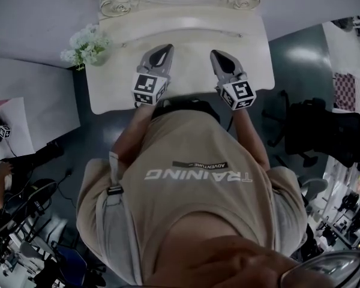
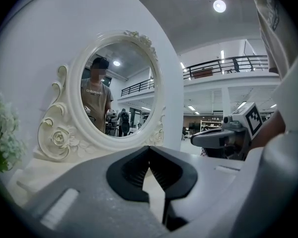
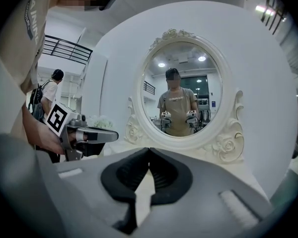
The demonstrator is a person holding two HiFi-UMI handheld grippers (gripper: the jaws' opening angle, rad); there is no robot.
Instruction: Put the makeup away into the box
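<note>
Closest to the lenses, the left hand-held gripper (image 2: 149,150) and right hand-held gripper (image 3: 149,150) both have their jaws pinched together at the tips, nothing between them, so neither is carrying anything. As for the makeup and the box, I honestly can't find either in any view. That would fit everything already sitting in a box somewhere out of shot, or all of it lying where the cameras don't reach, so no verdict from me. Both tools hover side by side, roughly level, over the white tabletop (image 1: 186,35), which looks bare where it shows. What could go wrong, I'd guess: the ornate oval mirror (image 3: 181,90) stands right ahead of both, so a careless push forward could bump it. The two tools are also close enough to clash, and the little bunch of white flowers (image 1: 84,44) on the left corner could get swept by an elbow. Around it there's a dark floor (image 1: 288,59), a black office chair (image 1: 312,131) to the right, and a big hall with a railed upper gallery (image 2: 228,63).
</note>
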